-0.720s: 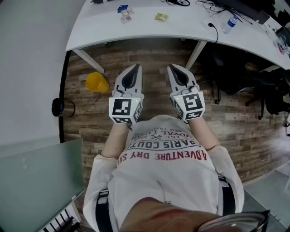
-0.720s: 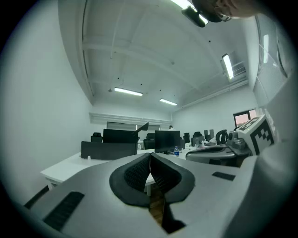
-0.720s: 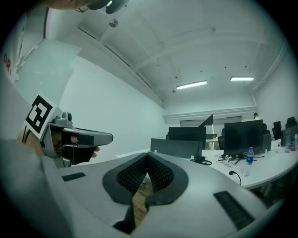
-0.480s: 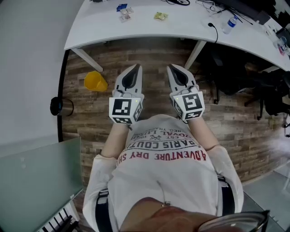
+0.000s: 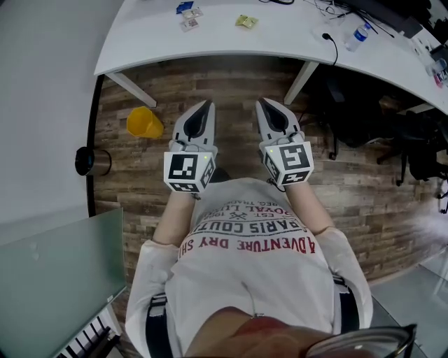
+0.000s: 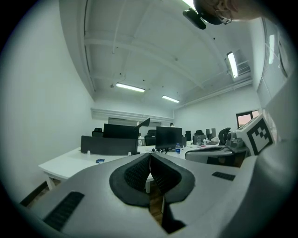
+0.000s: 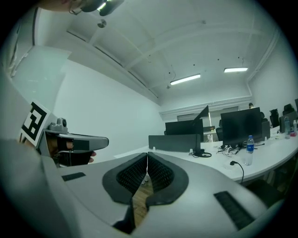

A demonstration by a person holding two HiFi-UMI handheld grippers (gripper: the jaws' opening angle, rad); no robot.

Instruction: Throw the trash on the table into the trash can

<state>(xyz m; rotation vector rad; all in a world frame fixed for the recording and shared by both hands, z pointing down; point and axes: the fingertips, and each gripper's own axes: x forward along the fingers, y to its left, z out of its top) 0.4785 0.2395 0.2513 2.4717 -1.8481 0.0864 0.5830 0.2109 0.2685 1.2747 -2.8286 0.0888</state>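
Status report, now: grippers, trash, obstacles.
Left gripper, right gripper: fingers shut, both empty. Wrappers on white table, untouched. Yellow trash can on floor, left of grippers. Nothing seen blocking.

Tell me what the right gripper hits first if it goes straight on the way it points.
Probably the front edge of the long white curved table: the shut right gripper points level at it, though height is unclear.

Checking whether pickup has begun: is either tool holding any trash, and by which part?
Nothing is held. The left tool and right tool are both shut and empty, away from the table, where the trash lies.
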